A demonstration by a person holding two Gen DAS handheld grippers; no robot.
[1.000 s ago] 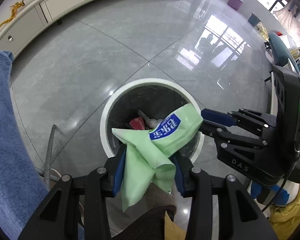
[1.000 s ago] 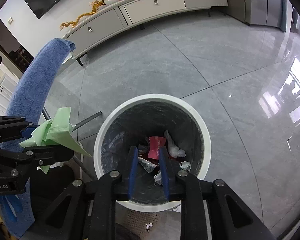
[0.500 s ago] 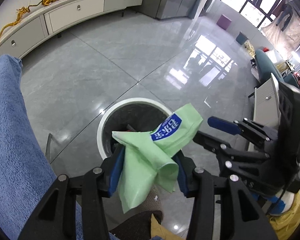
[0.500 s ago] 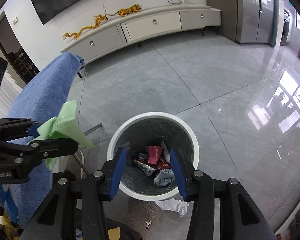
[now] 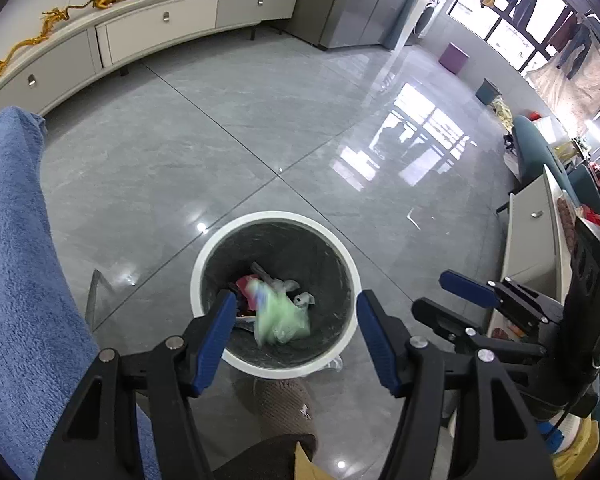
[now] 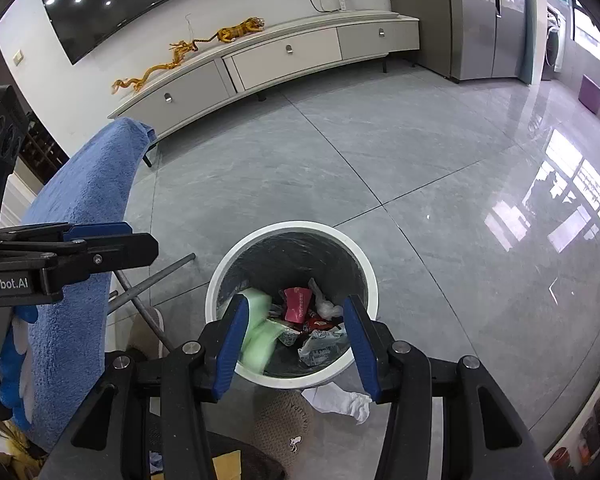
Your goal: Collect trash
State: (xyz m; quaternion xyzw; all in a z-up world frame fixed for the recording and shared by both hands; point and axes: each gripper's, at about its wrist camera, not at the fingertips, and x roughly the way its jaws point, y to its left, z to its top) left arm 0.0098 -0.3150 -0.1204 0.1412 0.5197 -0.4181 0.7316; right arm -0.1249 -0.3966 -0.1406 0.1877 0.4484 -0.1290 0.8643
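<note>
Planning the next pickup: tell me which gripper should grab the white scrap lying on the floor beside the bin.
Probably right. The right gripper is open and empty, with the white scrap just below its fingers beside the bin. The left gripper, also empty, barely sees it.

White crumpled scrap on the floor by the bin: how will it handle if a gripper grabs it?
The white scrap looks crumpled and thin, so probably floppy and light. It may crush flat between the fingers. Lying against the bin, it could slide on the glossy floor.

black left gripper point(image 5: 296, 332), blue pads point(image 5: 216, 338), silver screws, white lettering, black right gripper point(image 6: 294, 340)
</note>
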